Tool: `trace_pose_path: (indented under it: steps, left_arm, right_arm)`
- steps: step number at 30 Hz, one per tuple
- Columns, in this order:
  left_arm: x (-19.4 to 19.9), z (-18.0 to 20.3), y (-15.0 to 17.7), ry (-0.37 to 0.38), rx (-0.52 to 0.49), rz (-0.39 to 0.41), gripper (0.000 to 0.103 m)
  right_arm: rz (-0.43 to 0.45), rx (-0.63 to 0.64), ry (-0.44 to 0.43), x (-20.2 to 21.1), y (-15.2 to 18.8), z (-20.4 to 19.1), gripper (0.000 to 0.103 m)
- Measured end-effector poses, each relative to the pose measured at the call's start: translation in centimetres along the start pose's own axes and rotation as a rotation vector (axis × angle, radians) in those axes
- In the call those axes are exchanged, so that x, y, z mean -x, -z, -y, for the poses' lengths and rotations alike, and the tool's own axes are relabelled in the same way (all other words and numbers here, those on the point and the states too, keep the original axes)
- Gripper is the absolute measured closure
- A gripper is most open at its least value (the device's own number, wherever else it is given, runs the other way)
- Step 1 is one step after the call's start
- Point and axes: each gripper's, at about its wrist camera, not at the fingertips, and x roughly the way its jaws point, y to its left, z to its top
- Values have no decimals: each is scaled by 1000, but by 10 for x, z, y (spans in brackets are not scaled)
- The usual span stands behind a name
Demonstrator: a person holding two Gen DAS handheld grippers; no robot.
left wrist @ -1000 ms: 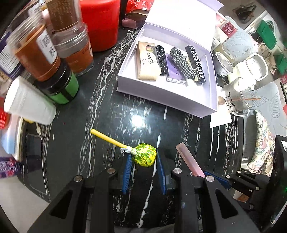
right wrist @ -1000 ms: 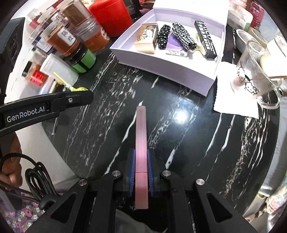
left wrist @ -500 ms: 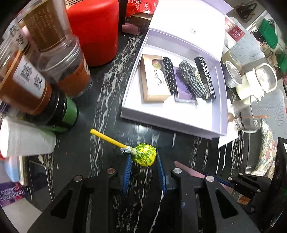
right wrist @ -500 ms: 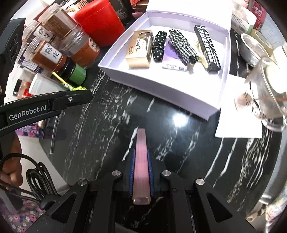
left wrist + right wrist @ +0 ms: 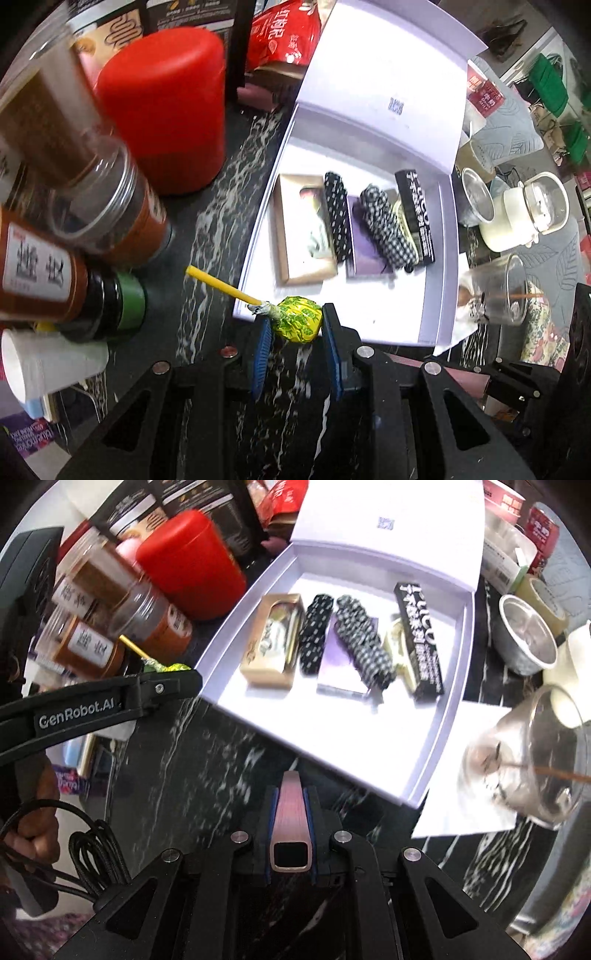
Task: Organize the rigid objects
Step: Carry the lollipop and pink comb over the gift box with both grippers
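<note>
My left gripper (image 5: 293, 321) is shut on a lollipop (image 5: 295, 320) with a yellow-green wrapper and a yellow stick, held just above the near-left corner of the open white box (image 5: 441, 258). My right gripper (image 5: 290, 805) is shut on a pink bar (image 5: 290, 819), held lengthwise a little short of the near wall of the box (image 5: 351, 734). Inside the box lie a tan case (image 5: 273, 642), two black-and-white patterned pieces, a purple card and a black carton (image 5: 419, 638). The left gripper shows at the left of the right wrist view (image 5: 173, 675).
A red canister (image 5: 162, 110) and several brown jars (image 5: 110, 206) crowd the left of the black marble table (image 5: 207, 760). A white cup (image 5: 48, 363) lies at the near left. A glass mug (image 5: 524, 753), a metal bowl (image 5: 526, 635) and a white pot (image 5: 524, 210) stand to the right.
Both grippers have moved forward toward the white box, each keeping its object. The lollipop now hangs at the box's near-left corner and the pink bar's tip is close to the near wall.
</note>
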Motion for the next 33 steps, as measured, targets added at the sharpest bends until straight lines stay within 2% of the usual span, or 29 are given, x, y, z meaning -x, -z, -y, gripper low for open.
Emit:
trace_pose_path:
  steps: [16, 22, 33]
  left_arm:
    - [-9, 11, -39, 33, -1, 52, 77]
    - [-14, 15, -50, 37, -15, 61, 77]
    - [-48, 23, -59, 28, -55, 10, 77]
  right_arm:
    - [81, -21, -32, 16, -41, 21, 89]
    - [118, -16, -7, 19, -59, 27, 89]
    - [84, -63, 52, -11, -83, 49, 89]
